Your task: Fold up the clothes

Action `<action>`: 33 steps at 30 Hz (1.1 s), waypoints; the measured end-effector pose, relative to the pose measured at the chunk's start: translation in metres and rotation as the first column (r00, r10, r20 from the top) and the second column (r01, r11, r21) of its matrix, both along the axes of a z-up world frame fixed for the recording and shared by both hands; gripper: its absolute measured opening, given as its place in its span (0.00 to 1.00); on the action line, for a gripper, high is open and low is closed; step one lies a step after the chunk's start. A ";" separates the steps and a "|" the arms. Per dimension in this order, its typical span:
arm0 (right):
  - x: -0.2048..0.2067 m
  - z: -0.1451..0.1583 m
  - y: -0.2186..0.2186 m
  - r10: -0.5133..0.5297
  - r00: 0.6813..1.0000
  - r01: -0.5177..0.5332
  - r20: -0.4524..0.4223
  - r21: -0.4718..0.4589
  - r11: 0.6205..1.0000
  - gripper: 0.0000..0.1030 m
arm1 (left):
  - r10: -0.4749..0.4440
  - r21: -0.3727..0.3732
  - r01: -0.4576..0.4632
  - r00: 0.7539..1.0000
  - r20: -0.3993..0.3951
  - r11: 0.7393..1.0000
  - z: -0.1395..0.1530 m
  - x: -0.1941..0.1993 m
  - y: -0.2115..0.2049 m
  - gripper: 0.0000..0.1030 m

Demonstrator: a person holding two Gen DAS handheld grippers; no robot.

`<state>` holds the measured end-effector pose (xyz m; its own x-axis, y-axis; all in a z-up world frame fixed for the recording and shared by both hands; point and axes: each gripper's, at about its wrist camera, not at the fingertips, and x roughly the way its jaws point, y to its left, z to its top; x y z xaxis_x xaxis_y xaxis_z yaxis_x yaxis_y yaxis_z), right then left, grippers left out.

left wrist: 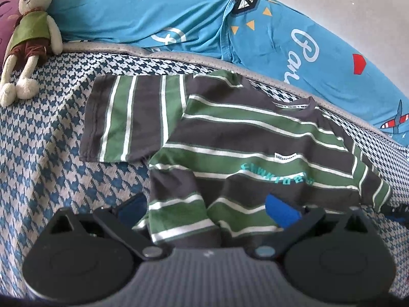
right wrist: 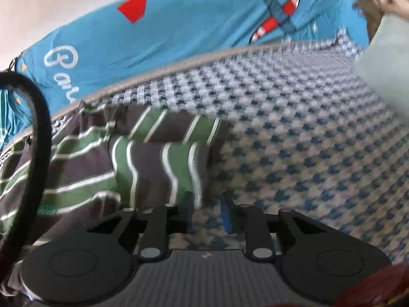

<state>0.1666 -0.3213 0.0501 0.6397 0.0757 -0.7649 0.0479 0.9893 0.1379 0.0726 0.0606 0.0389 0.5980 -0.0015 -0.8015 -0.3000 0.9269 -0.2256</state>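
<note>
1. Striped shirt (left wrist: 242,143) spread on the checked bed cover (left wrist: 46,158), filling centre and right of the left wrist view; one sleeve (left wrist: 127,117) flat toward upper left, collar toward upper right.
2. Left gripper (left wrist: 204,212) at bottom centre, jaws wide, hem bunched up between the blue pads (left wrist: 281,211) but not clearly pinched.
3. In the right wrist view, shirt (right wrist: 107,163) lying left of centre, other sleeve (right wrist: 168,153) folded, its edge just above the right gripper (right wrist: 207,212).
4. Right gripper jaws narrow but apart, only bed cover (right wrist: 306,153) visible between them, nothing held.
5. Judgement: next fold probably across the shirt's long axis; left gripper nearer to the hem, right gripper needing a shift toward frame left.
</note>
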 end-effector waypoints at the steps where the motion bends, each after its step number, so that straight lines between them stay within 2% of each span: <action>1: 0.000 0.004 -0.005 -0.007 1.000 0.006 0.017 0.031 0.999 0.30 | 0.002 -0.004 -0.002 1.000 0.000 1.000 0.000 0.000 0.000 1.00; 8: 0.012 0.019 -0.028 -0.113 0.989 0.096 0.091 0.174 0.980 0.31 | 0.012 -0.010 -0.012 1.000 -0.007 1.000 -0.002 0.002 0.002 1.00; 16: 0.039 0.001 -0.034 -0.182 0.980 0.162 0.078 0.206 0.965 0.32 | 0.013 -0.004 -0.013 1.000 -0.019 1.000 -0.006 0.004 0.001 1.00; 22: 0.060 -0.016 -0.025 -0.175 0.983 0.163 0.052 0.180 0.970 0.36 | 0.016 -0.009 -0.017 0.999 -0.027 1.000 -0.008 0.005 0.003 1.00; 26: 0.067 -0.018 -0.015 -0.153 0.985 0.141 0.083 0.126 0.982 0.37 | 0.019 -0.012 -0.020 0.999 -0.036 1.000 -0.010 0.005 0.004 1.00; 27: 0.068 -0.019 -0.012 -0.142 0.986 0.131 0.088 0.116 0.984 0.35 | 0.020 -0.012 -0.020 0.999 -0.039 1.000 -0.010 0.005 0.004 1.00; 31: 0.073 -0.020 0.003 -0.065 0.992 0.059 0.109 0.051 0.997 0.09 | 0.012 -0.011 -0.013 0.999 -0.047 1.000 -0.012 0.006 0.003 1.00; 33: 0.075 -0.017 0.009 -0.055 0.989 0.053 0.136 0.018 0.998 0.08 | 0.008 -0.007 -0.008 0.999 -0.052 1.000 -0.013 0.006 0.002 1.00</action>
<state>0.2412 -0.3126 0.0331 0.7414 0.0491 -0.6693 0.0805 0.9836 0.1613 0.0791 0.0627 0.0262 0.5560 -0.0030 -0.8312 -0.3190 0.9227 -0.2167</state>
